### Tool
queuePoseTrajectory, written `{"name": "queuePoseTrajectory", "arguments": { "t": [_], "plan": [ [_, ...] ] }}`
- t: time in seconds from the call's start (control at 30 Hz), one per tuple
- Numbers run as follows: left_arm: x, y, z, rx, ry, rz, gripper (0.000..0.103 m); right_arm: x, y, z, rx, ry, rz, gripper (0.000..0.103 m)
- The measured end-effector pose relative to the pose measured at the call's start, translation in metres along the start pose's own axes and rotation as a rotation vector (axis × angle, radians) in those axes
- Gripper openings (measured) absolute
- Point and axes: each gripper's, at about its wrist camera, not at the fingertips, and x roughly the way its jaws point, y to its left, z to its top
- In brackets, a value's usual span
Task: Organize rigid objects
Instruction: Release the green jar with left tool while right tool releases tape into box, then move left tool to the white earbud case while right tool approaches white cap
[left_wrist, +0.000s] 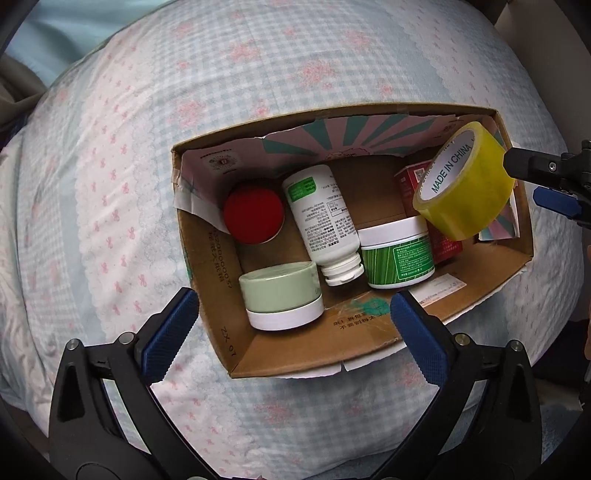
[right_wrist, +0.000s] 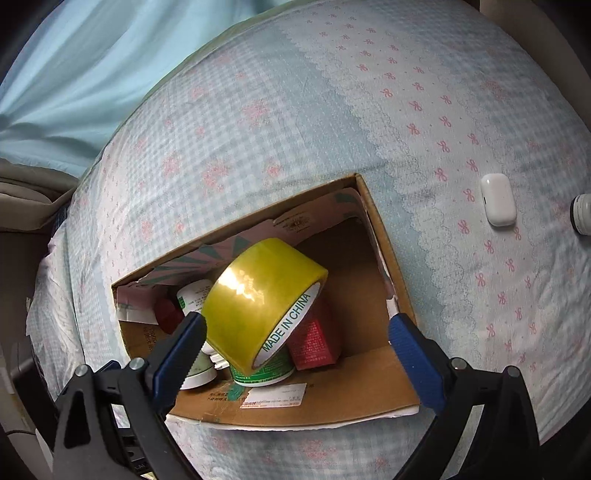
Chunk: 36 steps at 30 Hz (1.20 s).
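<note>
The yellow tape roll, printed "MADE IN CHINA", hangs tilted over the cardboard box's right end, unclamped between the right tool's spread fingers; the left tool gapes empty; only the right view shows a white case on the bed.

box's right corner free

Each gripper, the left gripper and the right gripper, was built from matte black plastic arms with triangular cut-outs. The fingers were faced with ribbed blue pads. Round silver pins were set at the finger joints, and small screws were seen on the black bodies.
</note>
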Motion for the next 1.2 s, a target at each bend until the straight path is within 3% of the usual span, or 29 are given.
{"name": "queuePoseTrajectory", "arguments": {
  "t": [0.23, 0.57, 0.83, 1.2],
  "plan": [
    [-0.018, 0.002, -0.02, -0.045, -0.018, -0.014, 0.103, -0.019, -0.004, -0.014, 0.009, -0.03, 0.019, 0.098],
    [-0.074, 0.01, -0.058, -0.095, -0.117, -0.002, 0.103, -0.067, 0.011, -0.047, -0.068, -0.102, 0.047, 0.098],
    [-0.119, 0.003, -0.09, -0.113, -0.186, 0.006, 0.103, -0.12, 0.013, -0.088, -0.173, -0.199, -0.022, 0.098],
    [-0.165, -0.065, -0.131, -0.073, -0.327, -0.179, 0.103, -0.182, -0.043, -0.162, -0.115, -0.279, -0.131, 0.098]
  ]
}}
